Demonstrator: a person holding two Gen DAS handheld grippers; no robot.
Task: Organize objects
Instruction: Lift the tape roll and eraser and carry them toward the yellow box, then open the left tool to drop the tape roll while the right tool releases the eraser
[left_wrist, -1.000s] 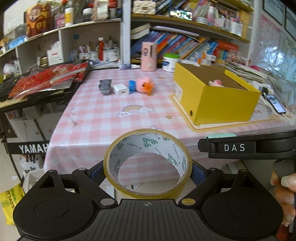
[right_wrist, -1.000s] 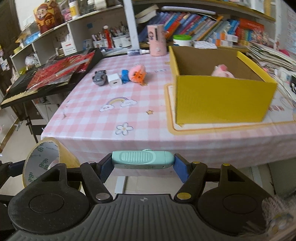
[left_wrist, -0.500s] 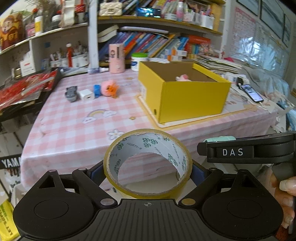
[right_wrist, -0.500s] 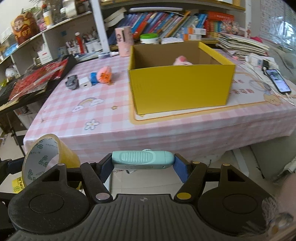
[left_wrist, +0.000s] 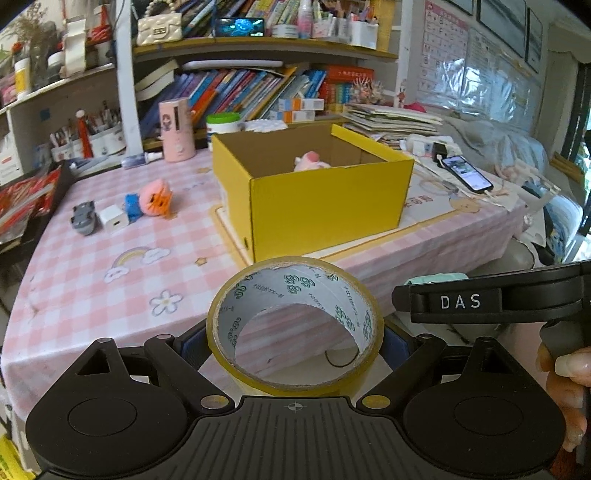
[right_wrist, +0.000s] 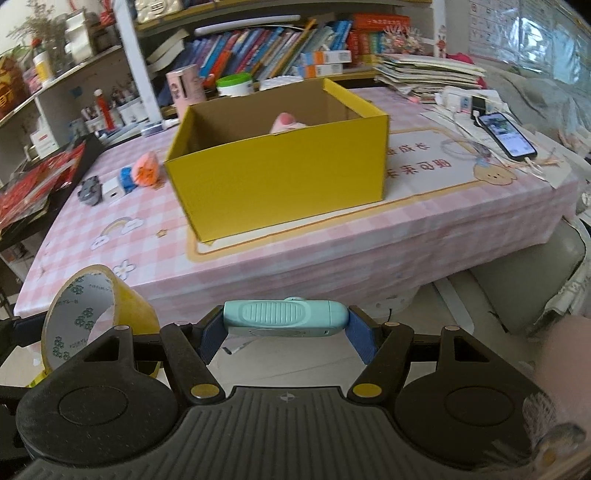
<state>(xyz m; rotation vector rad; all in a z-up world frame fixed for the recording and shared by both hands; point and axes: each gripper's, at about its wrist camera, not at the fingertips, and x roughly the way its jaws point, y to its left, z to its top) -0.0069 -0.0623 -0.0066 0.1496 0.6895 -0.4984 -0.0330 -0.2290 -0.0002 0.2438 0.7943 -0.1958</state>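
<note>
Right now I am carrying both loads together: the left tongs (left_wrist: 295, 334) are clamping a yellow-brown ring of packing tape (left_wrist: 295, 325), the right tongs (right_wrist: 286, 323) a mint-green plastic gadget (right_wrist: 286, 318), both off the tabletop's (right_wrist: 332, 254) near edge, facing the open yellow cardboard box (right_wrist: 280, 173) for dropping in.

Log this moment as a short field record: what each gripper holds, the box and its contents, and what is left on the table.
left gripper: shut on roll of tape
right gripper: shut on mint-green device
yellow box: open-topped, on the pink checked table
in box: pink plush toy, partly hidden
loose on table, left of box: grey object, white charger, blue item, pink-orange toy
right of box: phone
</note>
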